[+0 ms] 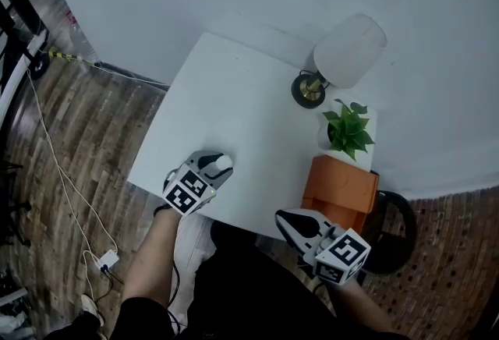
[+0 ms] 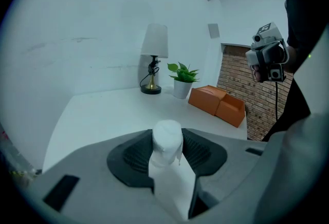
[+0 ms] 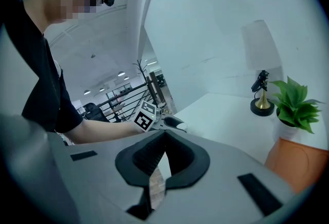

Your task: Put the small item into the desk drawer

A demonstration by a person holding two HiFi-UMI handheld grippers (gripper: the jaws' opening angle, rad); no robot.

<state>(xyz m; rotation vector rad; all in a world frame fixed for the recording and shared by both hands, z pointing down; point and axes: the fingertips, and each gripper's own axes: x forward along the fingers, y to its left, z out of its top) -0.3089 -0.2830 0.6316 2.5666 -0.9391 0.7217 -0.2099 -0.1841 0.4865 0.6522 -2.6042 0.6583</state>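
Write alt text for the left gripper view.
The left gripper clamps a small white item over a white desk. Behind stand a lamp, a potted plant and an orange box; the right gripper hovers at right.

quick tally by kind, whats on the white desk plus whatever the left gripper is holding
white-shaded table lamp with a brass stem and dark round base: 1
green leafy plant in a white pot: 1
orange box with its lid open: 1
small white rounded item, gripped in the left gripper: 1
total: 4
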